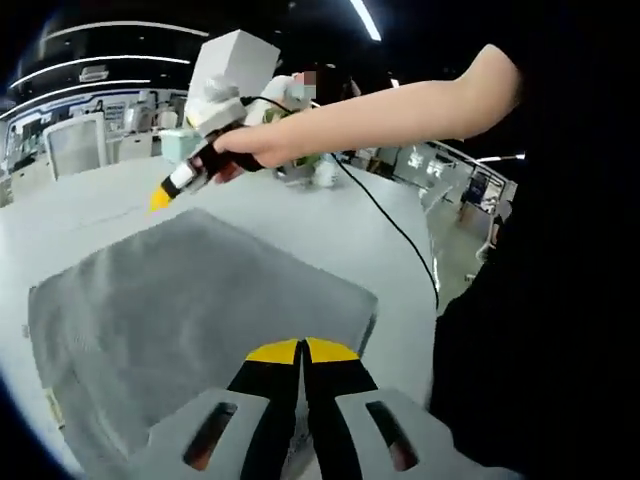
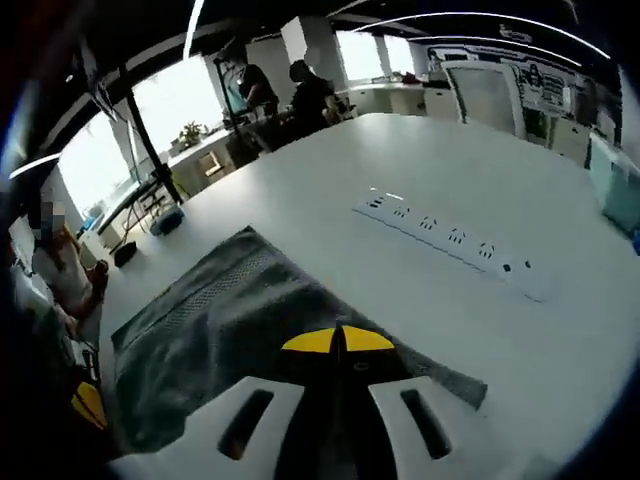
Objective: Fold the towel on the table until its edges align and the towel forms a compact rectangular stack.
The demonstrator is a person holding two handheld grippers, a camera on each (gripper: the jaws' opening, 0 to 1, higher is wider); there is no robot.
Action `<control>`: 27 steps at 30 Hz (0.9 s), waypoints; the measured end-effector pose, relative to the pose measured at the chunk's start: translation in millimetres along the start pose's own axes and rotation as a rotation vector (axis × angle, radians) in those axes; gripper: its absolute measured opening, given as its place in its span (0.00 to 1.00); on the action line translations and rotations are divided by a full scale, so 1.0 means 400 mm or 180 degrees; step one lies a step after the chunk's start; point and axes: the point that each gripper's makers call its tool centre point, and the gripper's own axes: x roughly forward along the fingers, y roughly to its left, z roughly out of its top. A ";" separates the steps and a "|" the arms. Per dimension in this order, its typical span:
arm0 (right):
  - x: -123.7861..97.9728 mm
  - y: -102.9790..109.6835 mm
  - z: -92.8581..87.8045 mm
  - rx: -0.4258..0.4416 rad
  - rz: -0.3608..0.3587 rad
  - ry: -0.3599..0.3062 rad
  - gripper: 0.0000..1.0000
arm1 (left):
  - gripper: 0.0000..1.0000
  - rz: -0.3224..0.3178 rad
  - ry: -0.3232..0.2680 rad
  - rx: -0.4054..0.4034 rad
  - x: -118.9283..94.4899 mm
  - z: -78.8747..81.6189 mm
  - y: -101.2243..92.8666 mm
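Towel (image 1: 190,310), grey, lying flat on the white table (image 1: 90,200), spread as a broad rectangle with no fold apparent in it. In the left gripper view it lies directly ahead of and beneath the left gripper (image 1: 301,352), whose yellow-tipped jaws stand closed together over the cloth's near edge; whether they pinch any fabric cannot be told. The right gripper (image 1: 160,197), held in a person's hand (image 1: 255,148), hovers above the bare table just beyond the towel's far corner, its jaw opening not resolvable at that angle. In the right gripper view the same tool (image 2: 338,340) shows its jaws closed together above the towel (image 2: 210,330), with a white power strip (image 2: 455,243) lying well apart on the table (image 2: 330,180) beyond.

Judged relation: the two grippers sit at opposite ends of the cloth, the left nearer its close edge, the right nearer the far corner. The towel's long axis appears to run roughly from one gripper toward the other, slanting away leftward in the left gripper view. A first fold would likely carry one end along that axis onto the opposite end.
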 end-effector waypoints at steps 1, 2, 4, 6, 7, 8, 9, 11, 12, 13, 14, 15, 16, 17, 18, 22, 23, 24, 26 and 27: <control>0.000 0.002 -0.010 -0.0087 0.0033 0.0070 0.00 | 0.01 -0.0023 0.0047 0.0020 0.009 0.001 -0.001; -0.002 0.001 -0.021 -0.0149 0.0040 0.0131 0.00 | 0.01 -0.0044 0.0088 0.0070 0.018 0.003 -0.003; -0.013 -0.002 -0.036 -0.0182 0.0004 0.0196 0.00 | 0.01 -0.0066 0.0110 0.0187 0.035 0.010 -0.006; -0.022 -0.008 -0.052 -0.0206 -0.0079 0.0247 0.00 | 0.01 -0.0104 0.0075 0.0118 0.062 0.009 -0.009; -0.024 -0.009 -0.058 -0.0204 -0.0094 0.0278 0.00 | 0.01 -0.0155 0.0141 -0.0057 0.076 -0.005 -0.019; -0.025 -0.006 -0.067 -0.0238 -0.0143 0.0264 0.00 | 0.01 -0.0204 0.0262 -0.0139 0.091 -0.024 -0.028; -0.024 -0.002 -0.069 -0.0240 -0.0144 0.0234 0.00 | 0.01 -0.0293 0.0339 -0.0046 0.105 -0.033 -0.041; -0.023 0.008 -0.076 -0.0248 -0.0122 0.0211 0.00 | 0.01 -0.0434 0.0373 0.0203 0.119 -0.033 -0.062; -0.025 0.010 -0.081 -0.0274 -0.0136 0.0210 0.00 | 0.01 -0.0573 0.0386 0.0294 0.128 -0.030 -0.080; -0.026 0.007 -0.084 -0.0273 -0.0146 0.0213 0.00 | 0.01 -0.0692 0.0402 0.0320 0.132 -0.029 -0.095; -0.027 0.005 -0.088 -0.0271 -0.0140 0.0215 0.00 | 0.01 -0.0919 0.0517 0.0372 0.131 -0.036 -0.122; -0.024 0.002 -0.090 -0.0282 -0.0119 0.0227 0.00 | 0.01 -0.0912 0.0541 0.0450 0.133 -0.034 -0.122; -0.018 -0.006 -0.091 -0.0280 -0.0113 0.0250 0.00 | 0.01 -0.0773 0.0486 0.0470 0.138 -0.023 -0.111; -0.012 -0.016 -0.093 -0.0259 -0.0129 0.0261 0.00 | 0.01 -0.0728 0.0465 0.0461 0.138 -0.019 -0.108; -0.008 -0.023 -0.091 -0.0202 -0.0161 0.0239 0.00 | 0.01 -0.0745 0.0463 0.0443 0.136 -0.019 -0.109; 0.010 -0.013 -0.087 0.0029 -0.0099 0.0074 0.00 | 0.02 -0.0886 0.0573 0.0506 0.142 -0.040 -0.112; 0.017 0.000 -0.095 0.0028 -0.0013 0.0104 0.00 | 0.02 -0.0853 0.0577 0.0550 0.150 -0.036 -0.109; 0.021 0.017 -0.103 0.0035 0.0100 0.0145 0.00 | 0.02 -0.0824 0.0567 0.0572 0.156 -0.032 -0.105; 0.032 0.027 -0.119 0.0016 0.0182 0.0229 0.00 | 0.02 -0.0776 0.0521 0.0518 0.172 -0.019 -0.099; 0.036 0.027 -0.126 -0.0013 0.0194 0.0261 0.00 | 0.02 -0.0766 0.0508 0.0457 0.185 -0.013 -0.096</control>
